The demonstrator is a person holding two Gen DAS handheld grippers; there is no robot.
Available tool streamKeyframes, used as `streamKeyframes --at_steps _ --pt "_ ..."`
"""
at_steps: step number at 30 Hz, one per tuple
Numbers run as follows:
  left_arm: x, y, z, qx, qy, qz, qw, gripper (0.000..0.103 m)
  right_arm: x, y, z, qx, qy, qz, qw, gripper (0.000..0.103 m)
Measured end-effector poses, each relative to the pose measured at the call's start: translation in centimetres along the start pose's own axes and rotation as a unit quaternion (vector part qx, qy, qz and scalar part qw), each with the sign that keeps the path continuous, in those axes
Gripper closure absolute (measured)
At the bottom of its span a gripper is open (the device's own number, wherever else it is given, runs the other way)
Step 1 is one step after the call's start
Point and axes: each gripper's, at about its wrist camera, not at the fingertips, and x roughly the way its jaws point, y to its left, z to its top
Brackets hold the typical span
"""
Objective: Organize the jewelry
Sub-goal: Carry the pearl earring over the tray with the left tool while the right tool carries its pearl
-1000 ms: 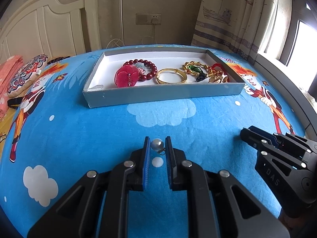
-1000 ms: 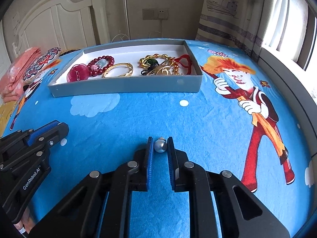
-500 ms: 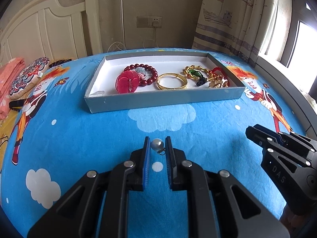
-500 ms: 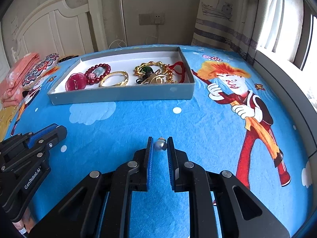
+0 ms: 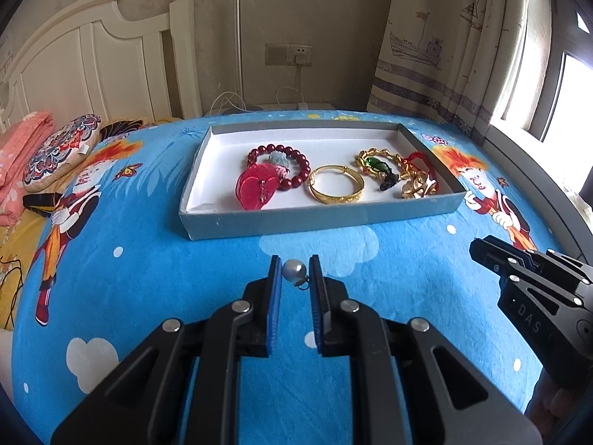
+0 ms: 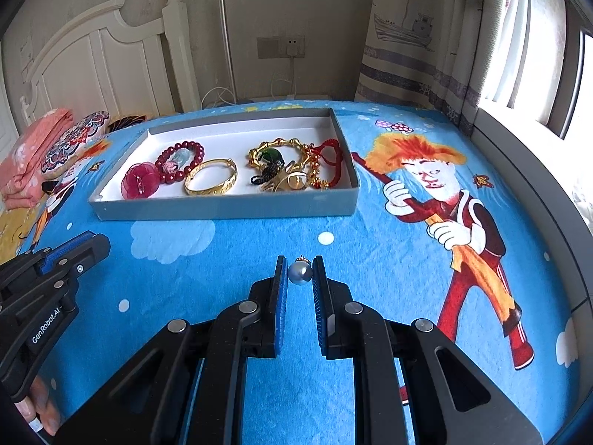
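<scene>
My left gripper [image 5: 295,264] is shut on a grey pearl earring [image 5: 294,271], held above the blue bedspread. My right gripper [image 6: 299,265] is shut on a second grey pearl earring [image 6: 300,273], also held off the cloth. Beyond both lies a grey tray [image 5: 318,219] with a white floor. It holds a red flower piece [image 5: 257,186], a red bead bracelet [image 5: 298,165], a gold bangle [image 5: 336,185], a gold chain with a green stone [image 5: 378,165] and a red cord [image 5: 418,158]. The left gripper's side [image 6: 74,250] shows at the left edge of the right wrist view.
A white headboard [image 5: 92,66] and folded pink cloth with a patterned cushion [image 5: 59,148] stand at the back left. A curtain [image 6: 426,37] and a window ledge [image 6: 537,170] run along the right. A wall socket with cables [image 5: 289,53] is behind the tray.
Both grippers have risen and tilted up a little, each keeping its pearl earring. The tray now sits lower in both views and more of its floor shows.
</scene>
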Motion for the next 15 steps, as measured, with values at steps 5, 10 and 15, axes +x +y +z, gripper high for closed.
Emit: streamKeyframes --at_steps 5,10,15 --pt "0.0 0.0 0.9 0.004 -0.005 0.002 1.0 0.089 0.2 0.1 1.2 0.0 -0.007 0.0 1.0 0.088" --pt "0.2 0.1 1.9 0.008 -0.01 0.003 0.9999 0.089 0.4 0.3 2.1 -0.001 -0.01 0.0 1.0 0.088" --pt "0.6 0.2 2.7 0.009 -0.012 0.004 0.9999 0.089 0.9 0.4 2.7 0.0 -0.01 0.0 1.0 0.088"
